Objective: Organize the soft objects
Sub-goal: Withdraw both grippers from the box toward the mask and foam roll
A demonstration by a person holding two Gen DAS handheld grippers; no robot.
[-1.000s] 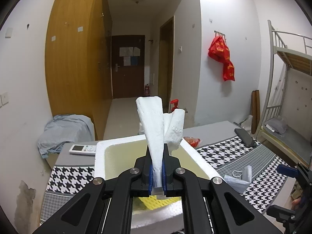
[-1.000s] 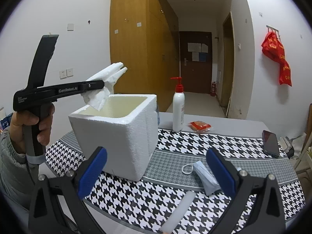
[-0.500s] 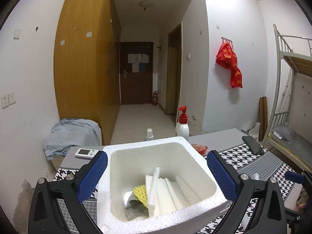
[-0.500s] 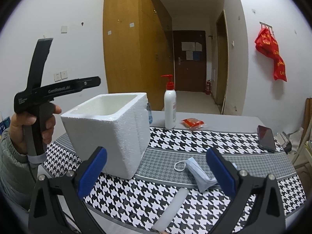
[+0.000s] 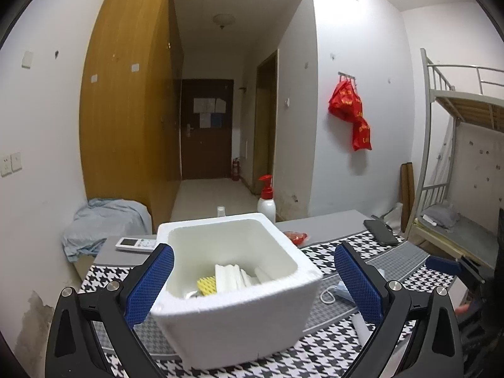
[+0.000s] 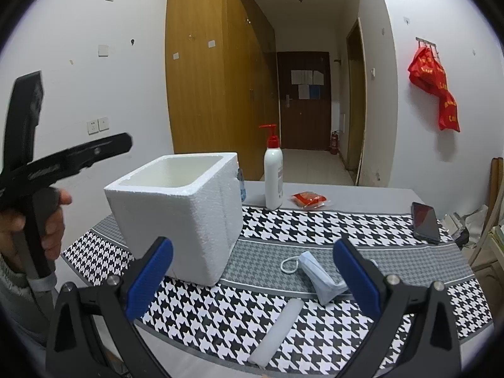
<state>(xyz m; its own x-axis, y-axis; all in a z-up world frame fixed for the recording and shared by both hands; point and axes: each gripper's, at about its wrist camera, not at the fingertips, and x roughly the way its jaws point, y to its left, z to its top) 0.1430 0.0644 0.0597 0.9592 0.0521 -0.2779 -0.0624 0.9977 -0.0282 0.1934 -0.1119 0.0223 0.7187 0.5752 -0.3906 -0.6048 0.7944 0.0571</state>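
On the houndstooth tablecloth (image 6: 315, 223): foam box, mask, foam roll.
From left, my left gripper (image 5: 252, 278) stands released, empty, fingers apart before the white foam box (image 5: 233, 296) holding white foam sheets (image 5: 231, 275) and yellow foam netting (image 5: 206, 285). My right gripper (image 6: 252, 278) stands released, empty, above a foam roll (image 6: 277, 330); folded face mask (image 6: 318, 275) lies beside.

Foam box (image 6: 186, 217) blocks the left — houndstooth cloth (image 6: 315, 220) beside it lies open.
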